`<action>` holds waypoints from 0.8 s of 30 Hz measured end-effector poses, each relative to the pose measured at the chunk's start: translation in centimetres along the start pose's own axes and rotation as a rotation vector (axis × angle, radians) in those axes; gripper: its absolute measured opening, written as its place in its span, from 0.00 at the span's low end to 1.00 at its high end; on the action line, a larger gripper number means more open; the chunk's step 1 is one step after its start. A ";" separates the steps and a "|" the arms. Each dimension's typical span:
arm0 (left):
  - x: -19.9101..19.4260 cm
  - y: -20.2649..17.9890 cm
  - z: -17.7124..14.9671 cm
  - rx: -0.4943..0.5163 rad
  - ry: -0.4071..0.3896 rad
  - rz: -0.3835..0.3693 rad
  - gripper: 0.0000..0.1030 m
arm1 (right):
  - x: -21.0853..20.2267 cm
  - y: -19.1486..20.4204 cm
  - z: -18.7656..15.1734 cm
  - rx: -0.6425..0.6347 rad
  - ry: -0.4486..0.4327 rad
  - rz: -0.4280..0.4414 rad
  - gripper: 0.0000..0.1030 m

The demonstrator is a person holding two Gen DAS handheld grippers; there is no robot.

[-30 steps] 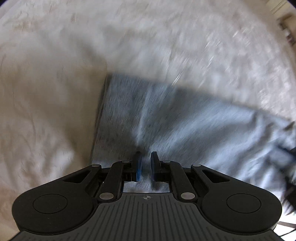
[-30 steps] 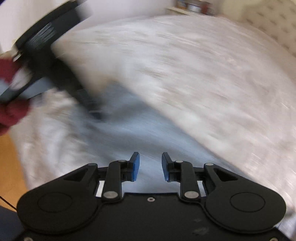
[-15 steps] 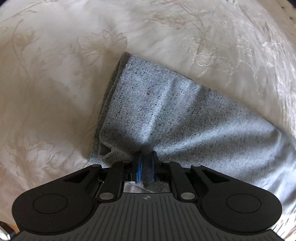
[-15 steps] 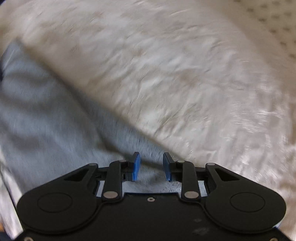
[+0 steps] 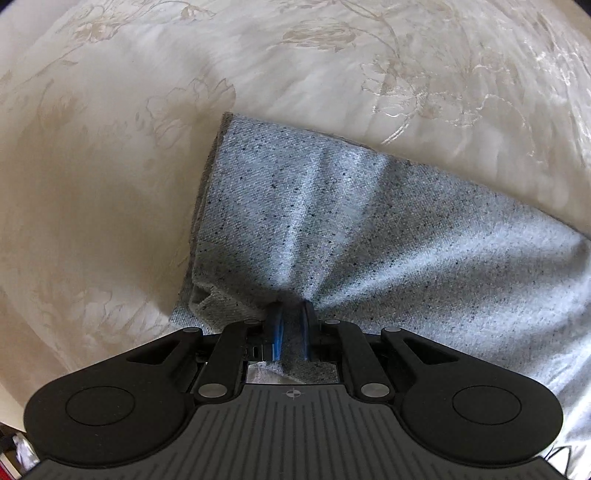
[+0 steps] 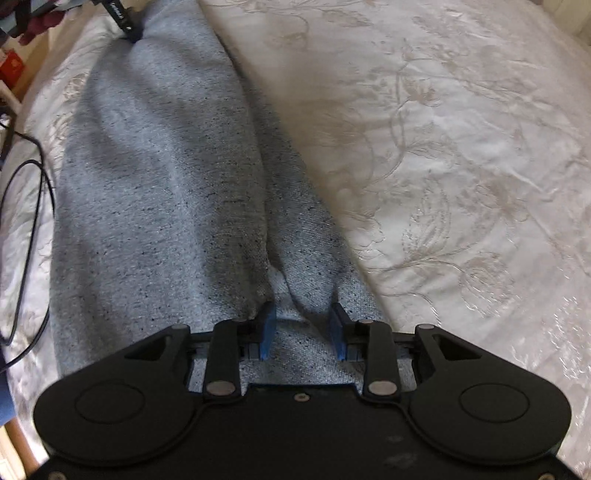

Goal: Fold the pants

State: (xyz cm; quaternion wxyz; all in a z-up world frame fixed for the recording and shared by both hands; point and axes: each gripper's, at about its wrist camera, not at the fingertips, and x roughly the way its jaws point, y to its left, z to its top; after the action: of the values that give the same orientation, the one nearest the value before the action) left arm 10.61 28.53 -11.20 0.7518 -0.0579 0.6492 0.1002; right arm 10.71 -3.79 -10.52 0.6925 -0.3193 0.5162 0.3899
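Note:
The grey speckled pants (image 5: 332,221) lie along a cream bedspread (image 5: 332,55). My left gripper (image 5: 290,314) points down and is shut on a pinch of the cloth near the hem, with creases fanning out from its pads. In the right wrist view the pants (image 6: 155,166) run away toward the top left, where the left gripper (image 6: 129,26) shows, still holding the far end. My right gripper (image 6: 303,317) stands low over the near end, its jaws opening. A low ridge of cloth lies between its blue pads, which do not press on it.
The floral bedspread (image 6: 461,147) spreads wide to the right of the pants. A black cable (image 6: 33,184) loops over the bed's left edge. Beyond that edge are a red box (image 6: 11,66) and some floor clutter.
The right gripper swung fast along the pants and settled low over their near end, with its jaws a little wider. The left gripper kept its pinch and sank slightly toward the bed.

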 end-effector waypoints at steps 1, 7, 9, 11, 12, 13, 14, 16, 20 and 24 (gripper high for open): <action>0.1 0.0 0.3 -0.007 0.002 -0.003 0.10 | 0.1 -0.3 0.0 0.004 0.003 0.014 0.33; 0.5 1.2 0.4 -0.029 0.004 -0.003 0.10 | 0.9 -0.7 0.3 0.018 0.015 0.096 0.11; 0.2 0.7 0.2 -0.027 0.003 0.006 0.10 | 0.9 -0.1 0.2 0.013 0.012 0.085 0.04; 0.2 0.6 0.2 -0.021 0.002 0.010 0.10 | 0.7 -0.3 0.1 0.051 -0.014 0.073 0.02; 0.0 0.6 0.2 -0.019 0.002 0.010 0.10 | 0.1 -0.3 0.0 0.060 -0.041 0.045 0.02; 0.1 0.6 0.2 -0.020 0.002 0.008 0.10 | -0.9 -0.5 -0.2 0.078 -0.071 0.001 0.02; 0.1 0.8 0.2 -0.022 0.002 0.006 0.10 | -1.8 -0.8 -0.3 0.101 -0.099 -0.046 0.02; 0.2 0.6 0.2 -0.023 0.002 0.003 0.10 | -3.3 -2.1 -0.6 0.156 -0.142 -0.112 0.01; 0.1 0.8 0.1 -0.018 -0.004 0.003 0.10 | -2.0 -2.6 0.0 0.153 -0.122 -0.150 0.01; -0.4 0.8 -0.1 -0.007 -0.015 0.015 0.10 | 0.7 -1.7 0.7 0.119 -0.062 -0.179 0.01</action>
State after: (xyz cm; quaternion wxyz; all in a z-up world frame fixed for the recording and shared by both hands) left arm 10.24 29.25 -10.84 0.7555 -0.0548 0.6437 0.1084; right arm 12.66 -3.94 -10.91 0.7580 -0.3100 0.4863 0.3048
